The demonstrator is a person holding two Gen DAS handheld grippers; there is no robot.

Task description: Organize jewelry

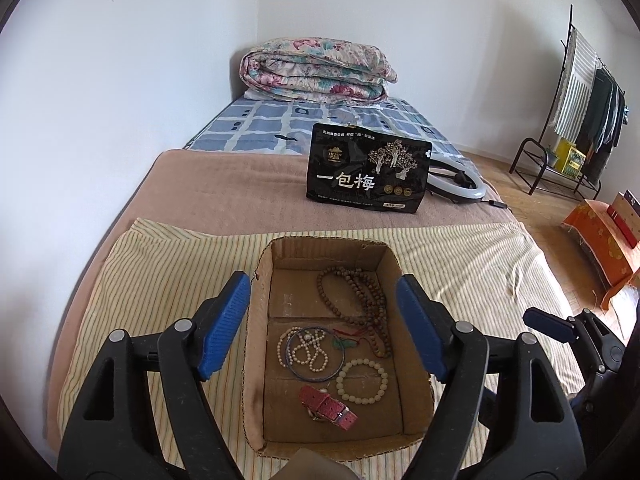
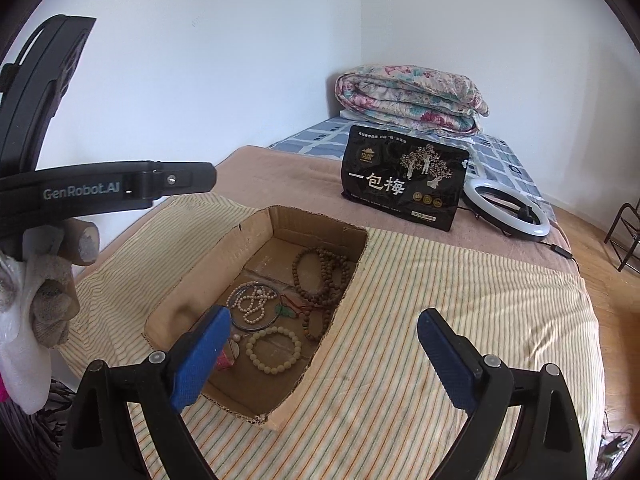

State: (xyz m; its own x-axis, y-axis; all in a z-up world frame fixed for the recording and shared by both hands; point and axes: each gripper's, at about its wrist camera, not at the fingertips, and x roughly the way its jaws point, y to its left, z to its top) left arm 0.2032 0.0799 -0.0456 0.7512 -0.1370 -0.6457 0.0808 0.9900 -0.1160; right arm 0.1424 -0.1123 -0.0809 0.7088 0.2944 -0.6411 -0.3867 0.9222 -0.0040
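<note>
I hold the left gripper (image 1: 324, 320) above the cardboard box (image 1: 256, 320); its jaws are spread wide and grip nothing. From its wrist view the two blue pads (image 1: 222, 328) frame the box interior.

The right gripper (image 2: 324, 356) hovers over the near right corner of the same box (image 2: 192, 280), also released and carrying nothing. Its left pad (image 2: 200, 360) overlaps the box's near edge in the view; whether it touches the cardboard, I cannot tell.

The box sits on a striped cloth (image 1: 460, 264) spread over a tan blanket (image 1: 224, 188) on the bed. All jewelry I see lies on the box floor:

1. Brown bead necklace (image 1: 360, 296), coiled at the far right of the box.
2. White bead strand (image 1: 308, 350), looped inside a thin dark bangle (image 1: 338, 354) near the centre.
3. Green pendant (image 1: 342, 344) on a red cord, between the bangle and the brown beads.
4. Cream bead bracelet (image 1: 362, 380), just beside the bangle on its near right.
5. Red watch strap (image 1: 328, 404), nearest the left gripper; mostly hidden behind a pad in the right wrist view.

Beyond the box a black snack bag (image 1: 368, 168) stands upright on the blanket, with a ring light (image 2: 506, 210) lying just beside it. A folded floral quilt (image 1: 316, 72) rests at the far end of the bed
</note>
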